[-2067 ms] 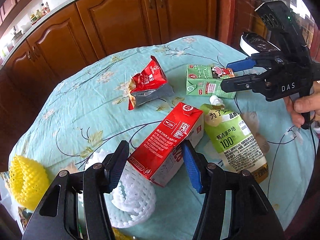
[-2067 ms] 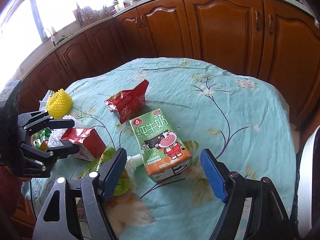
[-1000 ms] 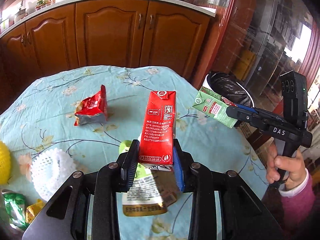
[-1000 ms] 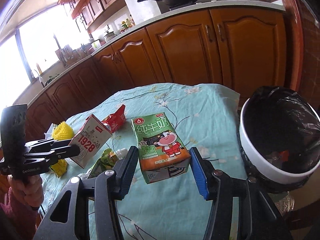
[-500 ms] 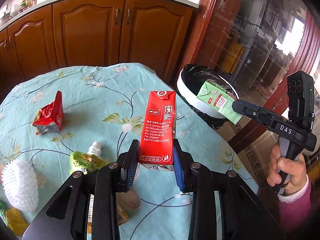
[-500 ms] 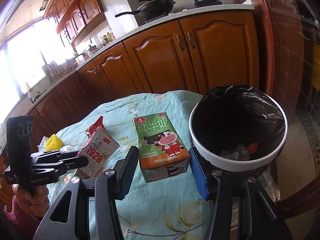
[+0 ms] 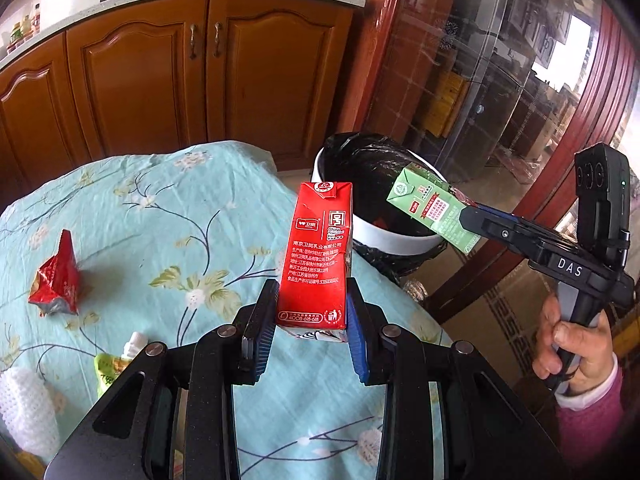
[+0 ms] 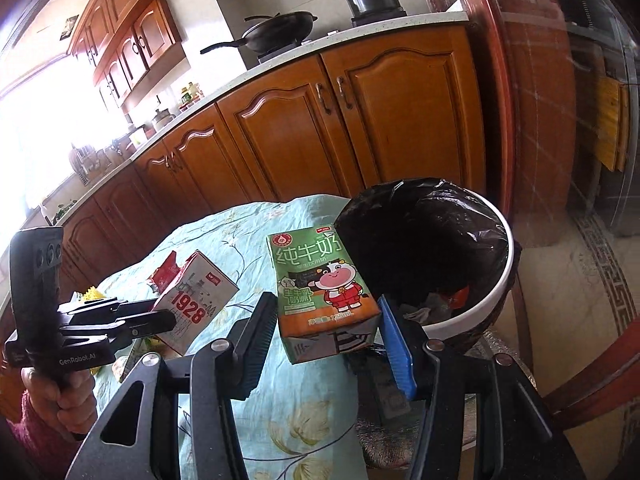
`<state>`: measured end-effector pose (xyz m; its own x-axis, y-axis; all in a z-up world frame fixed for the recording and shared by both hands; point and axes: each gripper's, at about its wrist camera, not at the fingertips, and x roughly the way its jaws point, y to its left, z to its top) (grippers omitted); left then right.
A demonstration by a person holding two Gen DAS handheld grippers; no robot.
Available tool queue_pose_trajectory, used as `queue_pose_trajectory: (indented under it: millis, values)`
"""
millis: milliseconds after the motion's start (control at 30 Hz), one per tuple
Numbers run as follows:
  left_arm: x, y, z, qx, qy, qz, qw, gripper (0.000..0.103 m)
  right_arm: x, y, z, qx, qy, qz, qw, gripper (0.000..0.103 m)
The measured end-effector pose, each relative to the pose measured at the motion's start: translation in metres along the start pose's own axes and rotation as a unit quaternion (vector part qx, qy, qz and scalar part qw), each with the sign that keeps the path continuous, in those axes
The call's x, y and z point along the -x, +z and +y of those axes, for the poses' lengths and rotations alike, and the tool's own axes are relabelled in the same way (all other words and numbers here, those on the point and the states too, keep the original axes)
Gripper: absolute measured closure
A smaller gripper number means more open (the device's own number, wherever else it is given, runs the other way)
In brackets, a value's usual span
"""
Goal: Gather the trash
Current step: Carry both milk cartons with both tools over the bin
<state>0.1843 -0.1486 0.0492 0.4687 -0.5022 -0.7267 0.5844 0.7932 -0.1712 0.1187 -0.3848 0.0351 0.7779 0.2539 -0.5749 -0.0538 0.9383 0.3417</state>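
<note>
My left gripper (image 7: 311, 334) is shut on a red milk carton (image 7: 318, 254) and holds it upright above the table's right edge. It also shows in the right wrist view (image 8: 196, 304). My right gripper (image 8: 326, 342) is shut on a green milk carton (image 8: 320, 284) and holds it over the near rim of the white trash bin (image 8: 476, 312) with a black liner. In the left wrist view the green carton (image 7: 434, 208) hangs over the bin (image 7: 384, 236).
On the teal floral tablecloth (image 7: 160, 220) lie a red snack wrapper (image 7: 56, 280), a green drink pouch (image 7: 112, 364) and a white foam net (image 7: 24, 408). Wooden cabinets (image 7: 200, 68) stand behind. The bin holds some trash.
Both grippers picked up their cartons from the table and swung right towards the bin. The green carton now hangs over the bin's rim; the red carton is closer to the bin.
</note>
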Motion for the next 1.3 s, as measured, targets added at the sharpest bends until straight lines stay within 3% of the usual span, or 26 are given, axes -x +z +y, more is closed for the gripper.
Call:
queue_pose_trajectory:
  millis: [900, 1300]
  values:
    - [-0.061, 0.062, -0.046, -0.038, -0.018, 0.019, 0.9989, 0.073, -0.004, 0.019, -0.051, -0.018, -0.045, -0.002, 0.999, 0.051]
    - [-0.095, 0.09, -0.058, -0.066, -0.005, 0.055, 0.9963, 0.073, -0.025, 0.038, -0.071, -0.018, -0.063, 0.025, 0.998, 0.051]
